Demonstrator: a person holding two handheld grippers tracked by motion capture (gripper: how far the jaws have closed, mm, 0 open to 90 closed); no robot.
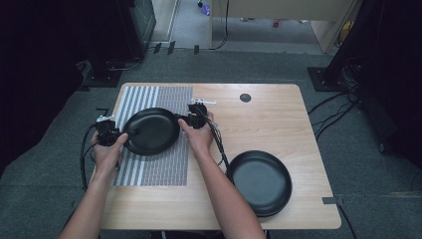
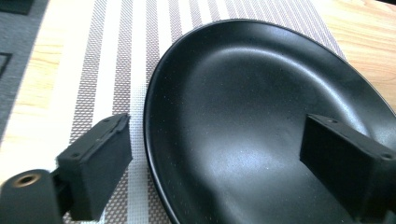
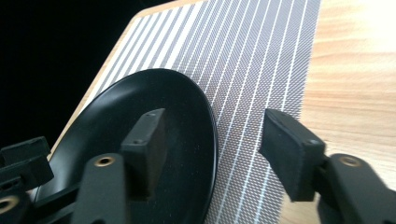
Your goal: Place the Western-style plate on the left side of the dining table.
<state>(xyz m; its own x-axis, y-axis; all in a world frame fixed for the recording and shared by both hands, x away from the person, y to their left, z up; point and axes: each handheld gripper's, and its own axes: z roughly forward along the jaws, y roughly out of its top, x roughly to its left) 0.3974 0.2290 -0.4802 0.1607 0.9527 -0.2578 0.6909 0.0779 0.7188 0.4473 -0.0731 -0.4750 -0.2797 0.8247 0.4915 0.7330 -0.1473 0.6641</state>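
Now a glossy round black plate (image 1: 151, 130) lies on the woven striped placemat (image 1: 159, 164); left gripper (image 1: 119, 137) and right gripper (image 1: 184, 121) straddle its rim, jaws apart, gripping nothing.

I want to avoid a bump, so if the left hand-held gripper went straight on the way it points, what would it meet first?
Probably the black plate on the striped placemat. The left hand-held gripper has open jaws straddling the plate's near rim, so the rim would run into its throat, though depth is hard to judge.

This looks like a lab recording space: a lone wooden table (image 1: 268, 107) on grey carpet (image 1: 209, 64), ringed by black curtains (image 1: 40, 59), loose cables (image 1: 331, 112) and equipment stands (image 1: 107, 74).
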